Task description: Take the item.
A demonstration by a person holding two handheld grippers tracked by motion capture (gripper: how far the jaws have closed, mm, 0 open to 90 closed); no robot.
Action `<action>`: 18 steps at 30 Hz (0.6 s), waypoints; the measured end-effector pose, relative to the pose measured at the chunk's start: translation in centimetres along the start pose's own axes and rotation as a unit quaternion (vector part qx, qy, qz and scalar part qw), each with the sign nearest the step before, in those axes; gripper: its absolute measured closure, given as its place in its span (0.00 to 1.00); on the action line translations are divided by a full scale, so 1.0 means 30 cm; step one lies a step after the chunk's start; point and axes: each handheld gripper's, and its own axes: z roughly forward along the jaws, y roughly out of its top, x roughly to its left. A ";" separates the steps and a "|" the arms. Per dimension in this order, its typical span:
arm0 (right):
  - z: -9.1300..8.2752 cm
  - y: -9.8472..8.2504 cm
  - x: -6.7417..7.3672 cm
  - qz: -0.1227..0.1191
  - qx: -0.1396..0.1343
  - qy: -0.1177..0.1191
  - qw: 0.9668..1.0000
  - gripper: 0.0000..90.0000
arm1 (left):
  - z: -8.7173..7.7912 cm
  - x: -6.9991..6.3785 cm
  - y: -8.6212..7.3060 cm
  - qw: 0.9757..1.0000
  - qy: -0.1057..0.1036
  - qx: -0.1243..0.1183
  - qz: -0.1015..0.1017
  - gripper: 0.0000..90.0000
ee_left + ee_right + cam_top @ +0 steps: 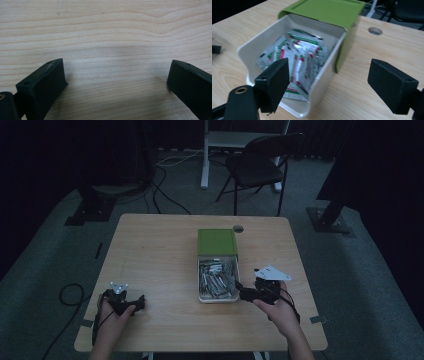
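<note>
1. High view: your right gripper (pixel 243 293) sits just beside the near right corner of the drawer (pixel 218 299), which is pulled partway out of its green sleeve (pixel 216 242) in the middle of the table (pixel 150 255). The drawer is full of packets (pixel 216 280). Your left gripper (pixel 141 301) is parked well away, near the front left edge, close to nothing. So I'd say the drawer is open already and no packet has left it yet.

2. Left gripper view: jaws spread wide, bare wood between them, nothing held. That hand is idle for now, and it doesn't look set up to steady the sleeve either.

3. Right gripper view: jaws are released here too, wide apart, with the drawer's (pixel 325 67) near corner and right wall between them. The left jaw hangs over the inside, the right one outside over the table. The packets (pixel 299 60) lie in a loose heap, white with red and green print, none pinched. The sleeve (pixel 327 11) covers the far end.

4. My read: you're at the very start. You're either about to grip the drawer wall or dip in for a packet; can't tell which. Everything after the approach is left to do.
</note>
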 end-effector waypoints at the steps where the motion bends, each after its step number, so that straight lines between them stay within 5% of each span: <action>1: 0.003 0.004 0.008 0.000 -0.002 0.002 1.000 0.20 | 0.000 0.000 0.000 1.000 0.001 0.000 0.000 0.03; 18: 0.096 0.015 0.159 -0.057 0.010 0.030 0.998 0.44 | 0.000 -0.001 0.000 1.000 0.001 0.000 -0.001 0.03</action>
